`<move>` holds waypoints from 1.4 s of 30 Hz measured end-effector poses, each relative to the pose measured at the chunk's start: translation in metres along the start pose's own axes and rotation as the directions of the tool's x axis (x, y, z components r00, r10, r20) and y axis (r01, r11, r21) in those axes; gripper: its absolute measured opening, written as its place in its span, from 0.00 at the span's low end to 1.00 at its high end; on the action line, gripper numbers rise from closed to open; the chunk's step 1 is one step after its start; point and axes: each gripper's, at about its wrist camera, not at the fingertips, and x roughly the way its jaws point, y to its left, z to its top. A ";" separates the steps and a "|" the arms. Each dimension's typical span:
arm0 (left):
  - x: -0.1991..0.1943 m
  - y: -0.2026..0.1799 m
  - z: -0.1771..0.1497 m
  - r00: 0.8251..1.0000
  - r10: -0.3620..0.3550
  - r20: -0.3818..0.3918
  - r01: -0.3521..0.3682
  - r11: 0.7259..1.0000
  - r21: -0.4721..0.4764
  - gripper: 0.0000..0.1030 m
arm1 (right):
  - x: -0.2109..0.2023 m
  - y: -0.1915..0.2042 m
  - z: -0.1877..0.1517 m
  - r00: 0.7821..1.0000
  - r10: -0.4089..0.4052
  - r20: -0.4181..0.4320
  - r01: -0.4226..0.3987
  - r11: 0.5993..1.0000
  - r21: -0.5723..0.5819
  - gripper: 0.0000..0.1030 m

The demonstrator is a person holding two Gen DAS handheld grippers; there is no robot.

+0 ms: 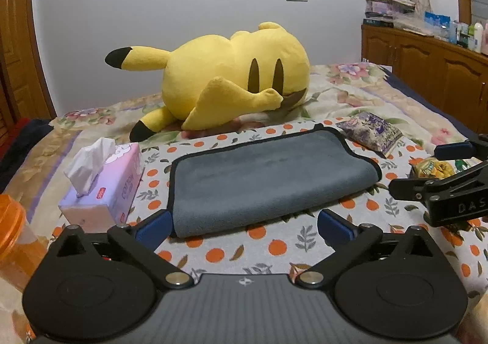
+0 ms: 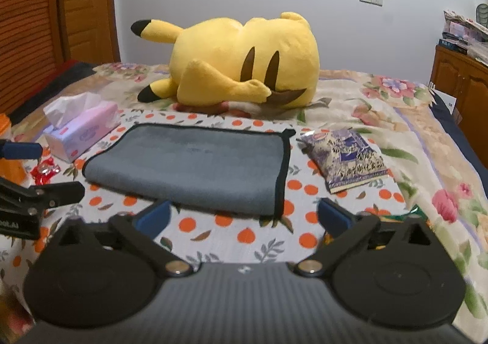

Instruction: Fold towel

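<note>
A grey towel (image 1: 262, 176) with black edging lies folded on an orange-print cloth (image 1: 244, 252) on the bed; it also shows in the right wrist view (image 2: 195, 167). My left gripper (image 1: 244, 225) is open and empty, its fingers just short of the towel's near fold. My right gripper (image 2: 244, 216) is open and empty, just short of the towel's near right corner. The right gripper also shows at the right edge of the left wrist view (image 1: 427, 170), and the left gripper at the left edge of the right wrist view (image 2: 45, 170).
A pink tissue box (image 1: 103, 182) stands left of the towel. A purple snack bag (image 2: 344, 158) lies to its right. A yellow plush toy (image 1: 231, 81) lies behind it. An orange container (image 1: 12, 222) is at far left. Wooden cabinets (image 1: 427, 69) stand at right.
</note>
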 end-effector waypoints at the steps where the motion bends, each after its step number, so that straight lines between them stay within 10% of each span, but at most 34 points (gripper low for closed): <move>1: -0.001 0.000 -0.002 1.000 -0.002 -0.001 0.002 1.000 -0.005 1.00 | -0.001 0.002 -0.002 1.000 -0.004 -0.003 0.004 1.000 -0.002 1.00; 42: -0.143 -0.036 -0.027 0.999 0.032 -0.032 -0.033 0.999 -0.019 1.00 | -0.136 0.031 -0.024 0.999 -0.013 0.046 0.012 1.000 0.005 1.00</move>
